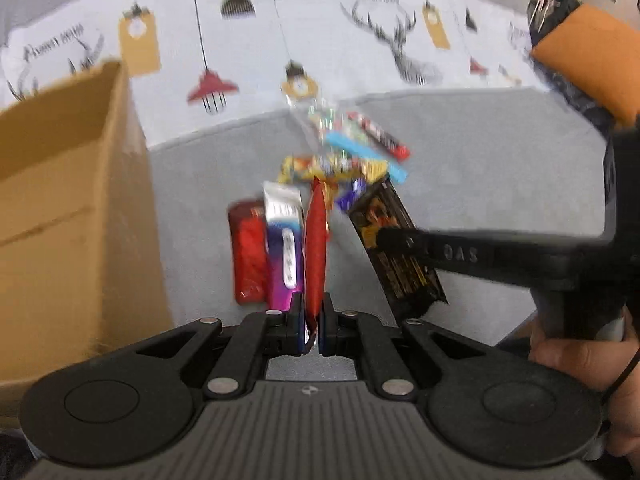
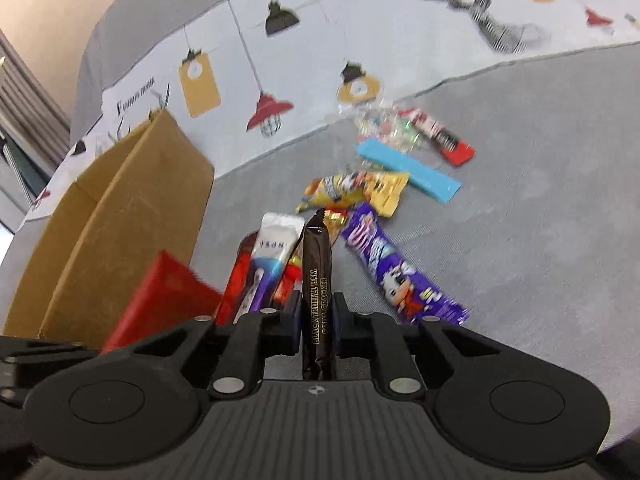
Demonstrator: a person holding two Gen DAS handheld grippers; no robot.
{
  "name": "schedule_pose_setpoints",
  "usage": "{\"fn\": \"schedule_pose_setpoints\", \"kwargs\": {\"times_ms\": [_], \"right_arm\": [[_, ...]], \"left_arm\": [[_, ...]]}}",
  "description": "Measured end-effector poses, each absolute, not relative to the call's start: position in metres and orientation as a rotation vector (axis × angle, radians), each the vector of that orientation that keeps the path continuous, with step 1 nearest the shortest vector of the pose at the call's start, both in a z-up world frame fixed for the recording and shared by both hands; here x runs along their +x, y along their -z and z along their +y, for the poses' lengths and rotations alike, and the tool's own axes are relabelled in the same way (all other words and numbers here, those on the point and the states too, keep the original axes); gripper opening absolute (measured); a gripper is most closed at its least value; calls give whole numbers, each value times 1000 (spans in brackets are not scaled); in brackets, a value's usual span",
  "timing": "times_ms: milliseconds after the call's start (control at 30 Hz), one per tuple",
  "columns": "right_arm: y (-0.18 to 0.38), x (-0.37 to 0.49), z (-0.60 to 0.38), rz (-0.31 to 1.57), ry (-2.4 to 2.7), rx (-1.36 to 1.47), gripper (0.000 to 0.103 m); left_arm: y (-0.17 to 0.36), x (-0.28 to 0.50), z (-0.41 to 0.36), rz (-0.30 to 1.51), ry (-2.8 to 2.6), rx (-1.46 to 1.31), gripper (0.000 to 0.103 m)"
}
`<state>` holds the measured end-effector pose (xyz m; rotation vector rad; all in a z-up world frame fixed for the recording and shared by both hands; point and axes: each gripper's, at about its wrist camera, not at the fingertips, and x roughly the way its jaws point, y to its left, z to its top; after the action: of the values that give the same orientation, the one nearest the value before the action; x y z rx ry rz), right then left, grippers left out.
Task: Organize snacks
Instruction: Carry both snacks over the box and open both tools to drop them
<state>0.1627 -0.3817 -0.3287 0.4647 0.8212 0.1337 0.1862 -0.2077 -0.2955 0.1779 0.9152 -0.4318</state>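
The left tongs (image 1: 311, 320) are pressed together on the lower edge of a flat red foil snack packet (image 1: 315, 248), which is held edge-on above the grey fabric surface (image 1: 480, 152). The right tongs (image 2: 316, 320) are pinched on a long black soda cracker packet (image 2: 317, 280). The remaining loose snack packets (image 2: 360, 192) are scattered beyond both tongs, beside an open brown cardboard box (image 1: 60, 208).
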Motion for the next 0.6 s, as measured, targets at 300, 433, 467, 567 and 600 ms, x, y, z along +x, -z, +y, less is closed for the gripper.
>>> {"fn": "schedule_pose_setpoints", "kwargs": {"times_ms": [300,433,467,567,600], "right_arm": [[279,128,-378,701,-135,385,16],[248,121,-352,673,-159,405,16],[235,120,-343,659,-173,411,16],[190,118,-311,596,-245,391,16],[173,118,-298,573,-263,367,16]], "left_arm": [[222,159,-149,777,342,82,6],[198,163,-116,759,297,-8,6],[191,164,-111,745,295,-14,6],[163,163,-89,662,282,-44,6],[156,162,-80,638,282,-59,6]]}}
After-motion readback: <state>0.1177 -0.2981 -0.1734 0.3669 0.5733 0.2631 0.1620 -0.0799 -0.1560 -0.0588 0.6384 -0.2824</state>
